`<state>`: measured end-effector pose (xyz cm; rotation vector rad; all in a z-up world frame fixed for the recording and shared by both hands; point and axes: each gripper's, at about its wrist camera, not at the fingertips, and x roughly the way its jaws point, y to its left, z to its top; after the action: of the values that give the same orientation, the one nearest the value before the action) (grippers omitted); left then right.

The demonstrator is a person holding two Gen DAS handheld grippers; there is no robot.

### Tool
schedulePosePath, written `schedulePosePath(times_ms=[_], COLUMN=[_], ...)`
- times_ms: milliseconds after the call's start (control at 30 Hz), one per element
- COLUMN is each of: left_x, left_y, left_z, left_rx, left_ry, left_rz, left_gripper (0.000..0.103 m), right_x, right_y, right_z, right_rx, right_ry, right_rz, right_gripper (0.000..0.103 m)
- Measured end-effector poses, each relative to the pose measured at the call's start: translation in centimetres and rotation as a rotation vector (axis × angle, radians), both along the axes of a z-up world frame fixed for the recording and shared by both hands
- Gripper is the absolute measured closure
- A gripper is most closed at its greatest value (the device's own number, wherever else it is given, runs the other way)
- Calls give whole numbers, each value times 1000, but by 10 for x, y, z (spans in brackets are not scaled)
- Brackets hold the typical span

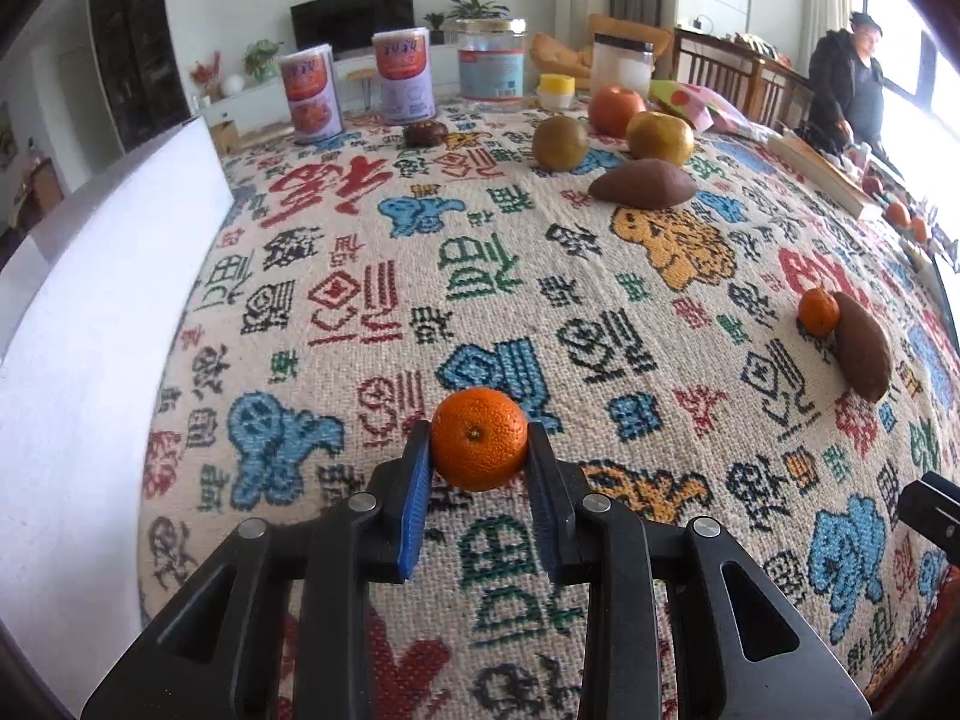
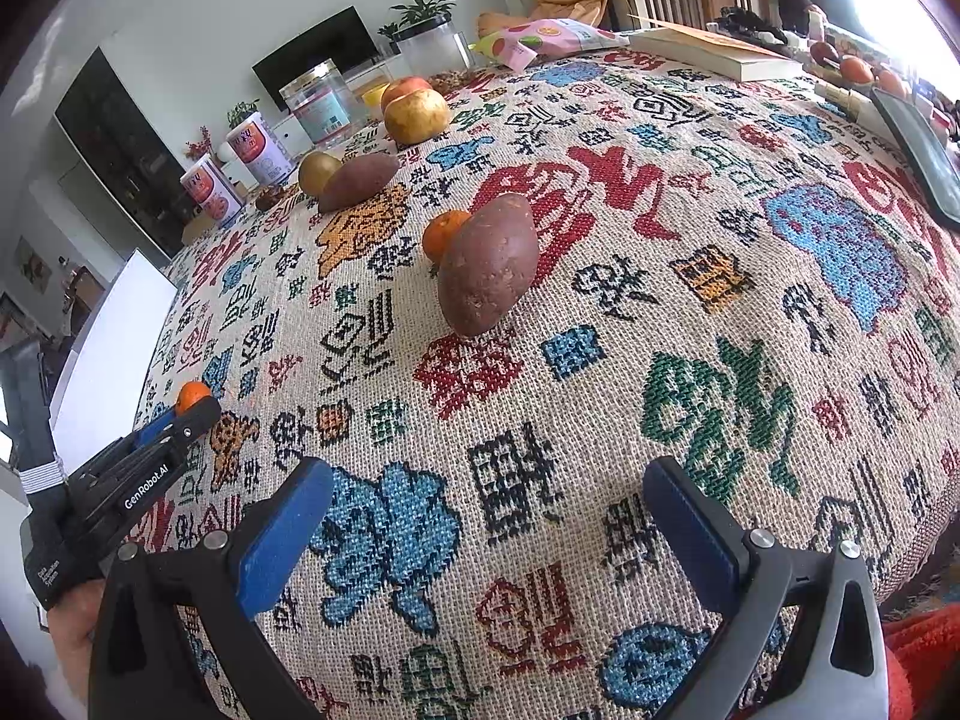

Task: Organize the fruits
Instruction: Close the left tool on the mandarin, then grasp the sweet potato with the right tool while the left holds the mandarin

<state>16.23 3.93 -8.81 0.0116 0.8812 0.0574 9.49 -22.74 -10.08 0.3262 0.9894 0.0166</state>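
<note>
My left gripper (image 1: pixel 479 441) is shut on a small tangerine (image 1: pixel 479 438), its blue pads pressing both sides just above the patterned tablecloth (image 1: pixel 492 276). From the right wrist view the same tangerine (image 2: pixel 193 394) shows at the left gripper's tip. My right gripper (image 2: pixel 489 498) stands open over the cloth with nothing between its fingers. Ahead of it lie a sweet potato (image 2: pixel 487 264) and a second tangerine (image 2: pixel 443 233) touching it. Farther back are another sweet potato (image 1: pixel 643 183), a greenish-brown round fruit (image 1: pixel 560 142), a yellow fruit (image 1: pixel 660 137) and a red apple (image 1: pixel 617 111).
Two printed cans (image 1: pixel 311 93), a clear jar (image 1: pixel 491 60) and a white-filled jar (image 1: pixel 623 63) stand at the table's far edge. A white board (image 1: pixel 90 324) lines the left side. A book (image 2: pixel 720 54) and a snack bag (image 2: pixel 540 39) lie far right. A person (image 1: pixel 849 84) stands beyond.
</note>
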Motion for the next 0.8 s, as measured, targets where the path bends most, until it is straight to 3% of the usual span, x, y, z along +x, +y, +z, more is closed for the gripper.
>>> schedulePosePath(times_ms=[167,200,233,300,400,533,600,700,800], left_x=[3,1,-1,-3,-8,-8,-8,-8,-8], left_y=[33,35,37,38,41,48,47,46,47], left_z=[-12,-13,-14,-16,-19,-22,-22,-22,-22], left_rx=[-15,-14,-4,-6,-15,-46,-36,-42,-44], left_ry=[43,30,26,31,35,42,40,39,39], left_rz=[72,86,103,117,124,146,147,149,149], left_gripper=[67,55,33,18,17,11,10,10,10], right_x=[1,1,2,1,0,-17,-18,9,58], right_y=[2,4,4,4,2,1,6,20,29], right_z=[-1,-1,-1,-1,2,28,38,50,68], right_rx=[-12,-17,-20,-17,7,104,130,95,89], right_ry=[4,5,6,6,-12,-183,-222,-175,-137], right_rz=[4,7,9,9,11,76,130,216,232], right_gripper=[0,0,0,0,0,0,0,0,0])
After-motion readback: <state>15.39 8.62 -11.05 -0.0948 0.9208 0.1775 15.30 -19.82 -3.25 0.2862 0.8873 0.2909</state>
